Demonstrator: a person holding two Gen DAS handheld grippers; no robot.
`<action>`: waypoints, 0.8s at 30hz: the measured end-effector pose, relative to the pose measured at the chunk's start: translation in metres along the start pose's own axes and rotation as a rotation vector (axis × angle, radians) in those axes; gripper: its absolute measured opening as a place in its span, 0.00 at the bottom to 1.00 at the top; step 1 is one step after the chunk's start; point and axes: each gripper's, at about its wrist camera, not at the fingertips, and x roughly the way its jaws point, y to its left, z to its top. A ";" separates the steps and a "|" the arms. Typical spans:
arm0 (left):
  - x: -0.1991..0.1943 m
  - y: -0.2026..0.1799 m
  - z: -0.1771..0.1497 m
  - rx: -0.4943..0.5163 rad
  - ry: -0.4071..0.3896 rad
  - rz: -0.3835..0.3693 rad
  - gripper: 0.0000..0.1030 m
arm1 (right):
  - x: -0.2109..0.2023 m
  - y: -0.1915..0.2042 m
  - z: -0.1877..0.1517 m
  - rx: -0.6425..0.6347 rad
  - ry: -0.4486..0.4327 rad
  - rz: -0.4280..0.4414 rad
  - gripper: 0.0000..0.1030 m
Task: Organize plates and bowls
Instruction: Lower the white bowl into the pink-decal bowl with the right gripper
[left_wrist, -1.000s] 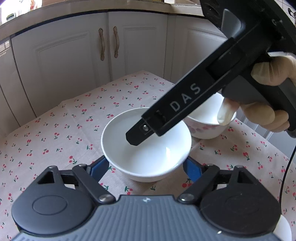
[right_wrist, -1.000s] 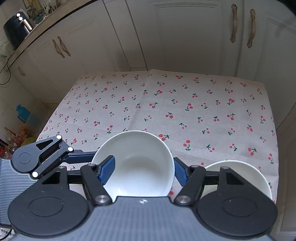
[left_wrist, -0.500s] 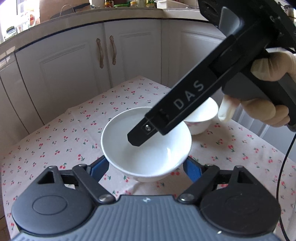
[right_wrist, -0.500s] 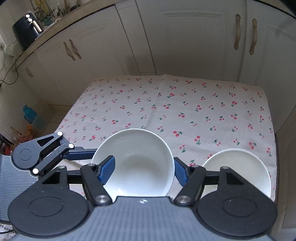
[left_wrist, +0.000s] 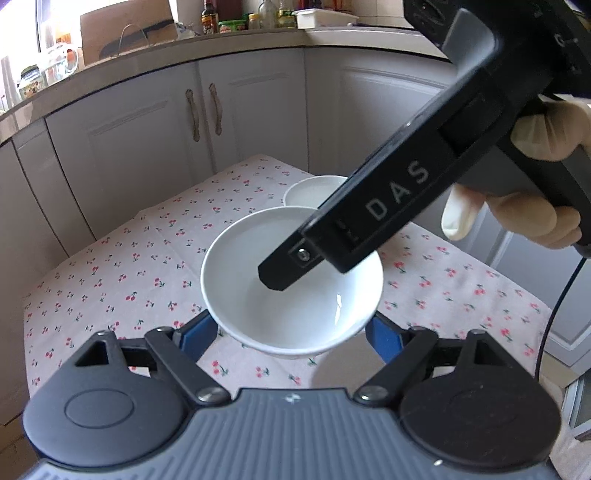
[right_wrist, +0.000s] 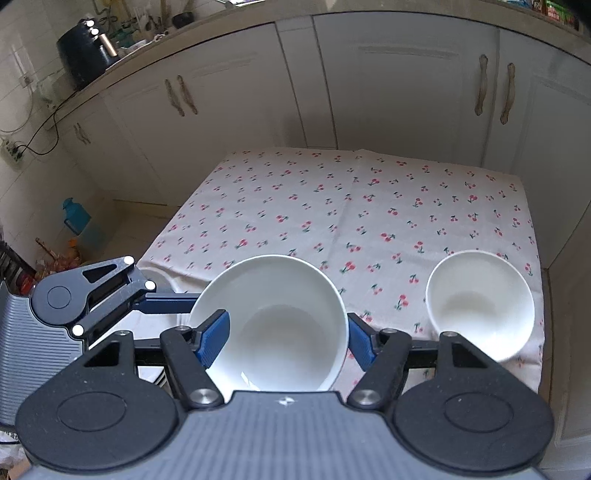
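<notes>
two tools grip one plain white glossy bowl (left_wrist: 291, 280), empty inside.

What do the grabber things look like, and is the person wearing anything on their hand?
Each gripper has black jointed linkages, round black discs, a ribbed grey body and blue finger pads. One black bar reads "DAS". A thin black cable trails away. The hand wears a pale cream glove.

We see a glossy, smooth white ceramic bowl (left_wrist: 291, 280) catching highlights, and a second such bowl (right_wrist: 480, 302) at three o'clock of it — both over a matt woven tablecloth (right_wrist: 369, 206) printed with cherries. The cabinets (right_wrist: 388, 81) look satin-painted — their handles dull, worn metal.
</notes>
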 end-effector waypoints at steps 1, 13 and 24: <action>-0.005 -0.003 -0.002 0.001 -0.004 0.000 0.84 | -0.004 0.004 -0.003 -0.007 -0.001 0.000 0.71; -0.038 -0.029 -0.017 0.011 -0.023 0.002 0.84 | -0.037 0.031 -0.032 -0.033 -0.021 -0.001 0.71; -0.045 -0.042 -0.027 0.011 -0.015 -0.007 0.84 | -0.044 0.039 -0.050 -0.032 -0.009 -0.011 0.71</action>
